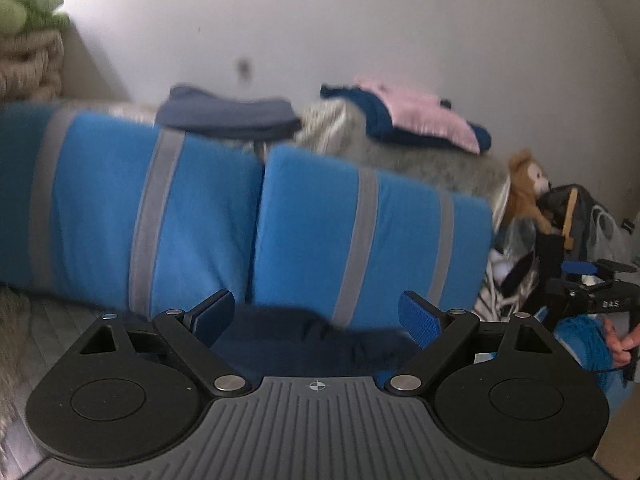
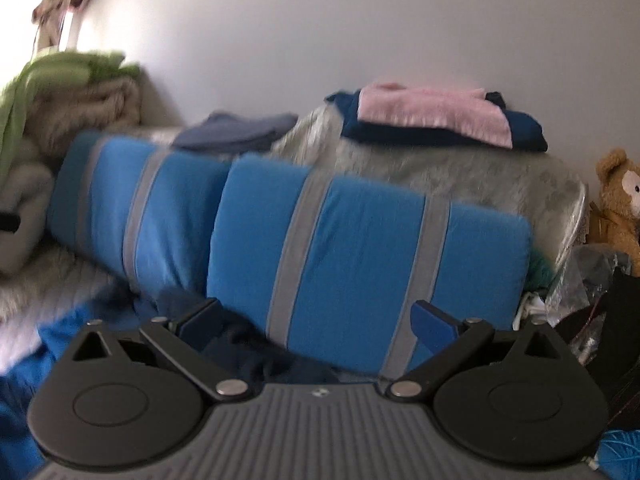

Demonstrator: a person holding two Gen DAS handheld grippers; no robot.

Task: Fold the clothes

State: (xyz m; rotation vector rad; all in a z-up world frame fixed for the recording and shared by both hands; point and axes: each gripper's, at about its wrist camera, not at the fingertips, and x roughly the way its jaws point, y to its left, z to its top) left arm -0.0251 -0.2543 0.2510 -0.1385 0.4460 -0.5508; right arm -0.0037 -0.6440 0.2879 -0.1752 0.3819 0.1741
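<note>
A dark navy garment [image 1: 320, 340] lies crumpled on the bed in front of the blue striped pillows; it also shows in the right wrist view [image 2: 248, 344]. My left gripper [image 1: 318, 316] is open and empty just above it. My right gripper [image 2: 316, 324] is open and empty, with the garment under its left finger. A folded grey-blue garment [image 1: 228, 116] lies on the ledge behind the pillows, and a pink piece on a navy one [image 1: 424, 120] sits further right. Both stacks also show in the right wrist view [image 2: 236, 132] [image 2: 432, 118].
Two blue pillows with grey stripes [image 1: 360, 232] [image 2: 360, 260] stand across the back. A brown teddy bear [image 2: 620, 204] and cluttered bags [image 1: 572, 216] are at the right. Folded blankets with a green one [image 2: 68, 92] are piled at the left. My right gripper's body [image 1: 600, 300] shows in the left wrist view.
</note>
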